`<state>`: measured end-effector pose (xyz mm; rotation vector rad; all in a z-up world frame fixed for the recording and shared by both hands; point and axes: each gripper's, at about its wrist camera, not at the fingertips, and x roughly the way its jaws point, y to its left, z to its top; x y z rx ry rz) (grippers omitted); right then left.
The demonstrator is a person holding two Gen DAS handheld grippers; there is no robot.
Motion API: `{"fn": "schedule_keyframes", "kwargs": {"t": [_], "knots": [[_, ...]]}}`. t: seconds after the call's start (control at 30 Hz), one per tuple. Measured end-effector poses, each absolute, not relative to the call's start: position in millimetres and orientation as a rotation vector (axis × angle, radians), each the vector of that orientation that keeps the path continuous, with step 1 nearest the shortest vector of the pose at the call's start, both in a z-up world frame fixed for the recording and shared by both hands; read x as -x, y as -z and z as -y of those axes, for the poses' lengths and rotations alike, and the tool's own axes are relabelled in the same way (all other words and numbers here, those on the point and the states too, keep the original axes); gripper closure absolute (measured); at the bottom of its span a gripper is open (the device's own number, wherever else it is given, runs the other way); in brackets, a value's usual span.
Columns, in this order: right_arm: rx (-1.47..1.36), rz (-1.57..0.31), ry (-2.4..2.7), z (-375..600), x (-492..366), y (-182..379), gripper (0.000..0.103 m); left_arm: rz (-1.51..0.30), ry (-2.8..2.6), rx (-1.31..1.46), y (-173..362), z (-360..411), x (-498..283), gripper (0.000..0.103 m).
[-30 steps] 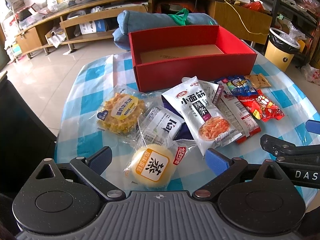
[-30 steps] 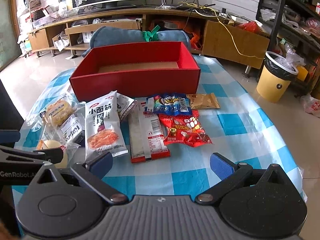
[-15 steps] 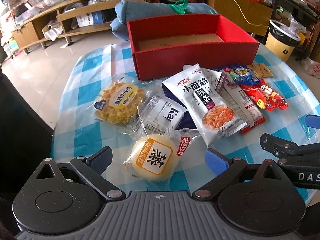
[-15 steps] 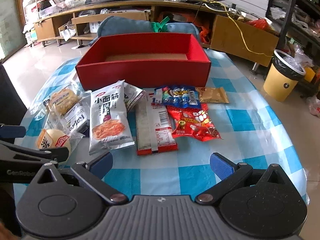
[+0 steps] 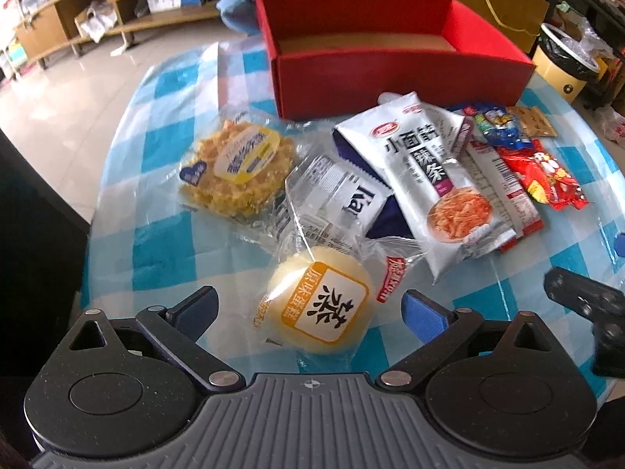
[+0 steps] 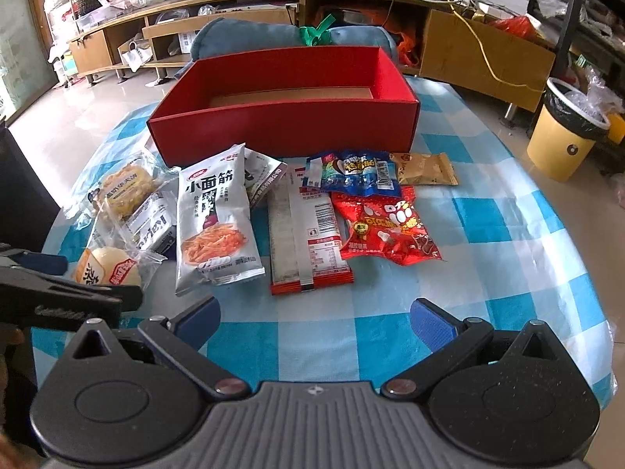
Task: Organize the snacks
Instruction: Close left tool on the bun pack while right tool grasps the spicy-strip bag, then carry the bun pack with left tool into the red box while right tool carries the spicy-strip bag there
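Note:
An empty red box [image 5: 390, 54] [image 6: 285, 117] stands at the back of the checked table. Several snack packs lie in front of it. A round yellow steamed cake [image 5: 318, 305] [image 6: 105, 269] in clear wrap lies nearest. My left gripper [image 5: 308, 312] is open, its fingers on either side of the cake, apart from it. Beyond lie a waffle [image 5: 238, 172], a white spicy-strip pack [image 5: 429, 183] [image 6: 216, 219] and a red pack [image 6: 386, 226]. My right gripper [image 6: 314, 318] is open and empty over bare cloth near the front edge.
A blue sausage pack [image 6: 355, 172], a brown pack [image 6: 424, 168] and a long red-edged pack [image 6: 308, 234] lie right of centre. A yellow bin [image 6: 566, 133] stands on the floor at right. A blue cushion [image 6: 273, 35] sits behind the box.
My left gripper has moved forward and down, so the yellow cake now sits between its open fingers. My right gripper has risen a little and drifted left.

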<state>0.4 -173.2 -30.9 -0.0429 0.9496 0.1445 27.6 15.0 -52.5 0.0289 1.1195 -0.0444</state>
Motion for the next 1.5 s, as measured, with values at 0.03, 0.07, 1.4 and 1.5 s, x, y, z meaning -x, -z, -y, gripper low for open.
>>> {"fn": "schedule_keyframes", "kwargs": {"t": [0.03,0.07,1.4,1.5], "knots": [[0.039,-0.952,-0.149,173.0,-1.1,30.8,0.003,-1.125,0.045,-0.021,54.0,-15.5,-30.6,0.002],[0.037,-0.955,-0.153,172.8,-2.0,30.8,0.003,-1.128,0.05,-0.017,54.8,-15.0,-32.5,0.002],[0.104,-1.112,-0.426,91.6,-108.0,77.4,0.044,-1.23,0.073,0.022,66.7,-18.2,-29.7,0.02],[0.103,-1.132,-0.449,89.8,-109.6,79.8,0.036,-1.234,0.073,0.005,68.5,-16.1,-29.7,0.016]]}}
